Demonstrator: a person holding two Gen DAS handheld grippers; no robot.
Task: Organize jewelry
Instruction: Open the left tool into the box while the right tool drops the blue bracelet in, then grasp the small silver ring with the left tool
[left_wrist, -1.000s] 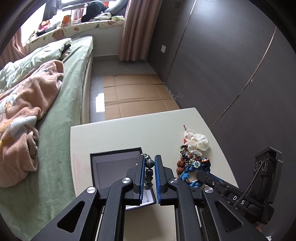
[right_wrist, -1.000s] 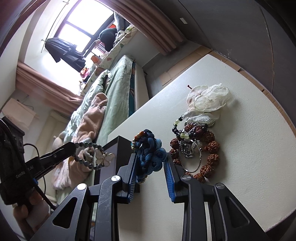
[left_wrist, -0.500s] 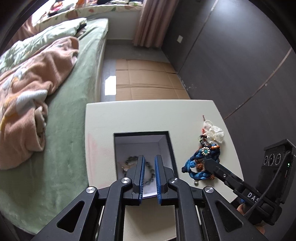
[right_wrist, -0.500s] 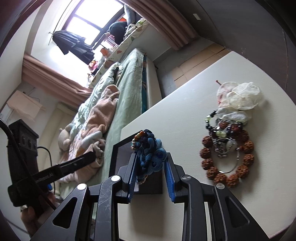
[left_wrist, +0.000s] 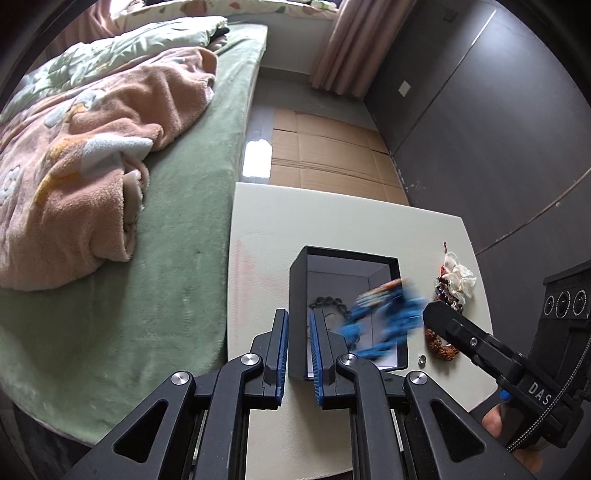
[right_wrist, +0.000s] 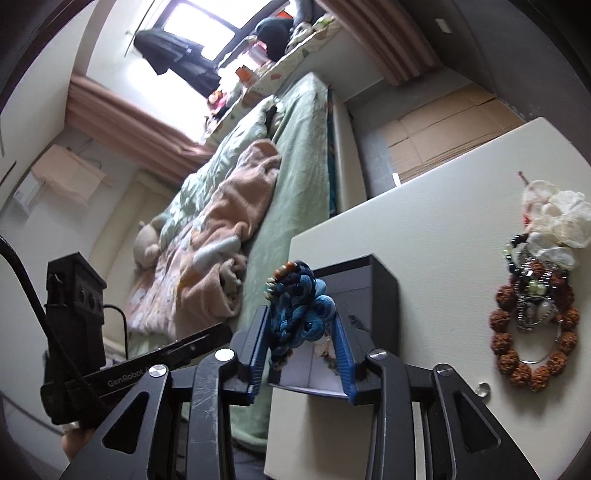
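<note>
A black box (left_wrist: 351, 254) with a white inside stands on the white table (left_wrist: 295, 214). A dark bead bracelet (left_wrist: 325, 302) lies in it. My left gripper (left_wrist: 298, 317) hangs over the box's left wall with only a narrow gap between its pads and nothing held. My right gripper (right_wrist: 301, 314) is over the box (right_wrist: 384, 295) and its jaws are opening. The blue braided bracelet (right_wrist: 299, 306) sits between them, leaning on the left pad and clear of the right one. In the left wrist view the blue bracelet (left_wrist: 384, 321) is a blur above the box.
A pile of jewelry lies right of the box: a brown seed-bead bracelet (right_wrist: 532, 347), a white fabric flower (right_wrist: 554, 218), a small metal ring (right_wrist: 484, 387). A bed with a pink blanket (left_wrist: 110, 166) borders the table's left edge. Dark wall panels (left_wrist: 480, 147) stand on the right.
The bead bracelet left my left gripper and now lies in the box; that gripper shifted toward the box's left wall. My right gripper brought the blue bracelet over the box and widened.
</note>
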